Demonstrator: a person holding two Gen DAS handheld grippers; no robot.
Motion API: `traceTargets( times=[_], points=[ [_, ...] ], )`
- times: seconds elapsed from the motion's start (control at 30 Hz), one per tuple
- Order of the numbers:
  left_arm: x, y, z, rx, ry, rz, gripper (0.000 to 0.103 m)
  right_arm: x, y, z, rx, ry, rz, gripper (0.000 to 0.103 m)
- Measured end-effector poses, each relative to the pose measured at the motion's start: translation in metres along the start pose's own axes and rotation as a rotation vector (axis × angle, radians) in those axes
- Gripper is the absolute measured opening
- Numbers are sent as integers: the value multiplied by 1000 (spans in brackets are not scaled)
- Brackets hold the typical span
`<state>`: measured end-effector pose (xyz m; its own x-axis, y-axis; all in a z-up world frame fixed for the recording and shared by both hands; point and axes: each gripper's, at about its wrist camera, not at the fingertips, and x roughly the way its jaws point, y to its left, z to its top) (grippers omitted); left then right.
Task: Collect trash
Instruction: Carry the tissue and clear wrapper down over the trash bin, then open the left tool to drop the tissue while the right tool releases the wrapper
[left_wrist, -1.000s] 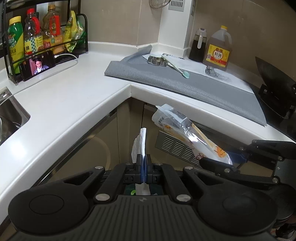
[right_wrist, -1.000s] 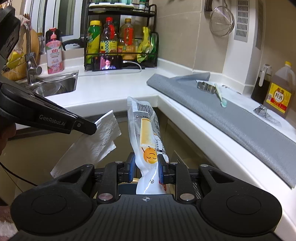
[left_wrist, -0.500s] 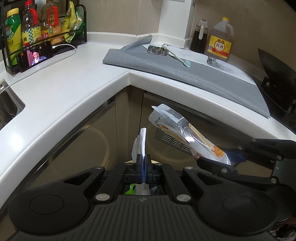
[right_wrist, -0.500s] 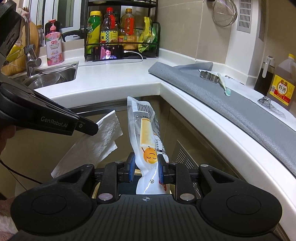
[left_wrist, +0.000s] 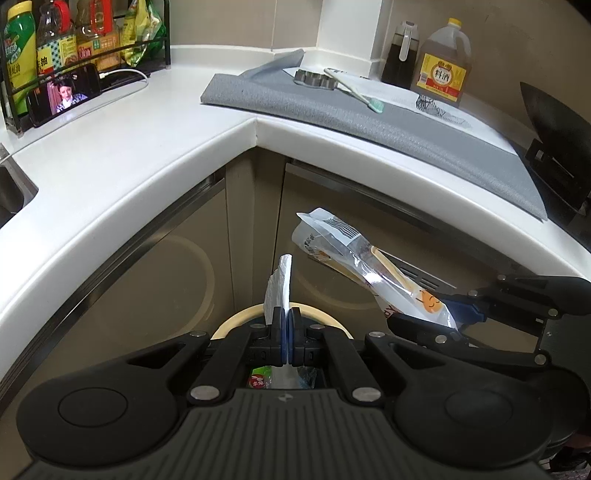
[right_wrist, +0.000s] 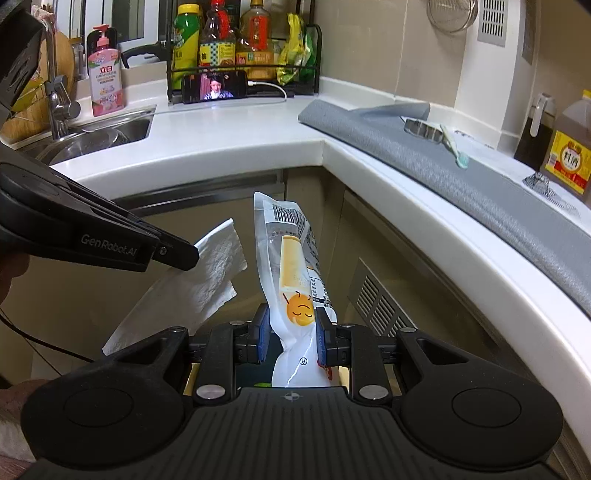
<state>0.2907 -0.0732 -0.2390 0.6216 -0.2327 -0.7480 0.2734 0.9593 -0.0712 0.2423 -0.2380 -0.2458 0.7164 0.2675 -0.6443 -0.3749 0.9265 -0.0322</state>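
My left gripper (left_wrist: 287, 325) is shut on a white paper tissue (left_wrist: 280, 280) that stands up edge-on from the pads. It hangs below the counter's edge, right above a bin with a cream rim (left_wrist: 236, 321). A green and red packet (left_wrist: 258, 380) lies inside the bin. My right gripper (right_wrist: 291, 332) is shut on a clear plastic wrapper (right_wrist: 291, 266) printed with a yellow face and a barcode. From the right wrist view the left gripper (right_wrist: 184, 254) comes in from the left with the tissue (right_wrist: 199, 288) hanging from it, close beside the wrapper.
A white L-shaped counter (left_wrist: 122, 155) wraps around the corner with cabinet doors below. On it lie a grey mat (left_wrist: 369, 122) with a toothbrush (left_wrist: 354, 92) and a metal cutter, a brown bottle (left_wrist: 443, 70), a phone (right_wrist: 214, 86) and a sink (right_wrist: 103, 136).
The left gripper has sunk with the tissue, and the bin's cream rim has come into view under it. The right gripper and its wrapper have hardly moved.
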Motion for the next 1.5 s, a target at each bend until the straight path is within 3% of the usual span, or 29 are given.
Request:
traceTargets(
  times=[0.83, 1.2, 1.5],
  points=[
    [44, 9, -9, -35, 107, -16, 1, 41, -12, -12, 70, 119, 12, 26],
    [91, 13, -15, -50, 197, 3, 1, 89, -22, -23, 144, 211, 47, 26],
    [139, 11, -19, -36, 277, 42, 1, 132, -15, -35, 128, 289, 63, 26]
  ],
)
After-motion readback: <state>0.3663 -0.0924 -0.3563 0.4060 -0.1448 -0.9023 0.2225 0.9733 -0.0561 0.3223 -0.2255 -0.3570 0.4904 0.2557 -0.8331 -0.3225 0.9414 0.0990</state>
